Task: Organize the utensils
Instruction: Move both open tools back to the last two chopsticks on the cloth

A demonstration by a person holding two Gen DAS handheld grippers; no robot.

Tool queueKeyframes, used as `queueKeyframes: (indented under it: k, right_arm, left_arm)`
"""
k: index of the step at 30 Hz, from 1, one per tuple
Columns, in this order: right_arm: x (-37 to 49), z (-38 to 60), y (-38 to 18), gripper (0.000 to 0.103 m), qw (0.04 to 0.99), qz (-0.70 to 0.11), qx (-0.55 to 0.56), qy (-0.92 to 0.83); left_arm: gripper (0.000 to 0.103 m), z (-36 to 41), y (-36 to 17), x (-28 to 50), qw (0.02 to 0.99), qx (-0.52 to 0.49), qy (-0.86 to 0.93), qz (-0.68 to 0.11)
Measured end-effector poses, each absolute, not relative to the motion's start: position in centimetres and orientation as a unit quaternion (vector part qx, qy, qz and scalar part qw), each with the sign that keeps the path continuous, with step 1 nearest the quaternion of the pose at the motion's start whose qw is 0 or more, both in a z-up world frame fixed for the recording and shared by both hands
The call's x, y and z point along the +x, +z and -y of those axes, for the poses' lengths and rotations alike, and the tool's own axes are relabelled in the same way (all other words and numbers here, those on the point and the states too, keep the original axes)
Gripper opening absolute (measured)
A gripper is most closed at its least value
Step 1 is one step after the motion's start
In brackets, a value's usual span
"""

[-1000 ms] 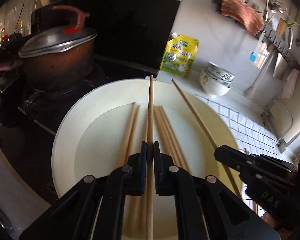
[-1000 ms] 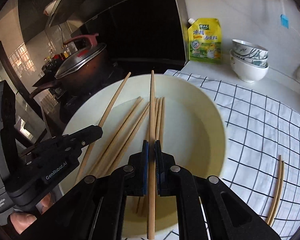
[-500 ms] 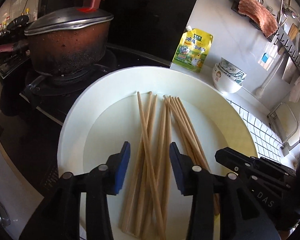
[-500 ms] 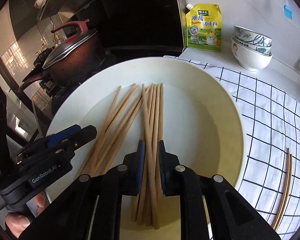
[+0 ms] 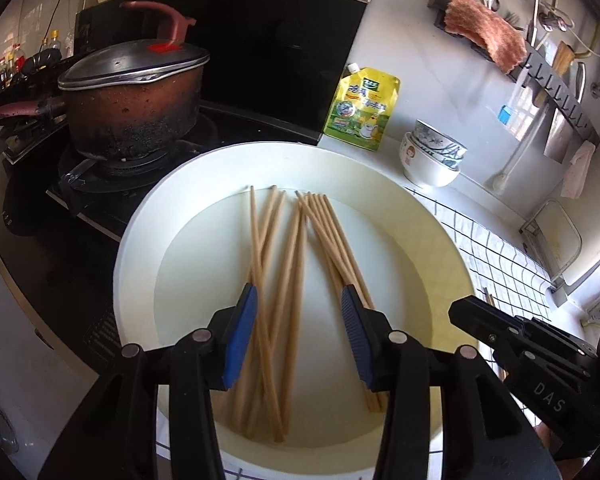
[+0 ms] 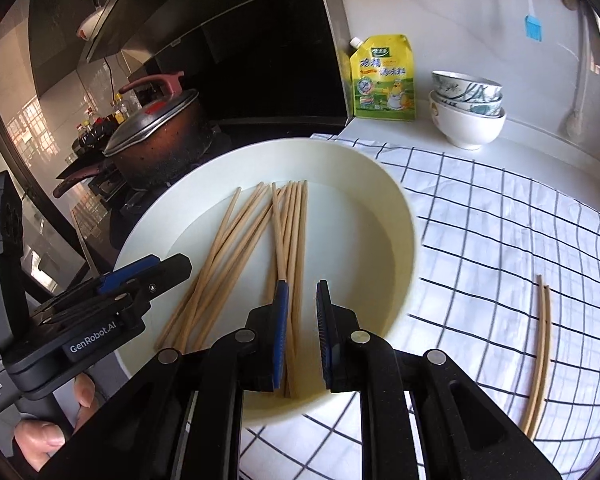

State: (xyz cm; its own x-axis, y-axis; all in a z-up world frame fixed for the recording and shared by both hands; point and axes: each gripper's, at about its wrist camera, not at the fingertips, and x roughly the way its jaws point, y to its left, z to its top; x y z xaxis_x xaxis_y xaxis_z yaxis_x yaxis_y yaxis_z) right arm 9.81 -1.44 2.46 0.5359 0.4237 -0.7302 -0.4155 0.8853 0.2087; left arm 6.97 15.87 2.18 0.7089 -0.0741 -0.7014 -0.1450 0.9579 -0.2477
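Only the right view shows two chopsticks (image 6: 538,354) on the cloth (image 6: 500,220), seemingly touching; both tongs (image 5: 298,300) (image 6: 302,294) gape empty.

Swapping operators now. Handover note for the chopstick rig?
Left gripper: open, empty, over the round cream plate.
Right gripper: open, empty, over the same plate.
Loose wooden chopsticks lie in the plate, roughly fanned, not aligned.
One pale chopstick pair lies on the white black-grid cloth, right of the plate.
Left: likely collect that pair, tidy the pile.

"GenRobot.AI" marks the left gripper (image 6: 100,304); the right gripper (image 5: 540,364) seemingly reads "DAS".
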Motion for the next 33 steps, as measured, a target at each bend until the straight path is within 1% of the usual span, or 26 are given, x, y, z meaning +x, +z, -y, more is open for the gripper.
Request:
queueKeyframes:
  k: [7,9,11,13,18,23,27,33]
  right_arm:
    - [8.1,4.9,3.3,0.016,0.887,-0.405,0.023,0.222]
    - [7.6,6.0,3.5,0.016,0.889,-0.402,0.027,0.217]
    - [7.0,7.2,3.6,0.017,0.892,-0.398,0.030,0.210]
    - [6.4,8.6,3.6,0.020,0.895,-0.396,0.031,0.201]
    - [5.0,12.8,3.5,0.024,0.902,-0.395,0.033,0.173]
    - [4.0,17.3,2.8,0.025,0.906,-0.396,0.036,0.142]
    - [3.5,20.2,1.9,0.026,0.909,-0.397,0.040,0.118]
    - [3.4,23.6,-0.1,0.029,0.905,-0.410,0.050,0.099]
  left_arm:
    - [0.046,-12.2,2.8,5.8,0.917,-0.124,-0.006,-0.380]
    - [0.049,-11.0,3.0,5.4,0.917,-0.118,-0.013,-0.380]
    - [0.049,-9.8,3.2,5.1,0.918,-0.113,-0.022,-0.379]
    - [0.049,-8.3,3.4,4.8,0.920,-0.104,-0.029,-0.377]
    - [0.051,-5.1,3.5,4.0,0.920,-0.096,-0.054,-0.377]
    - [0.052,-1.4,3.1,3.6,0.916,-0.074,-0.079,-0.386]
    - [0.056,1.5,2.8,3.3,0.914,-0.057,-0.098,-0.391]
    - [0.057,5.0,1.3,3.5,0.906,-0.037,-0.116,-0.406]
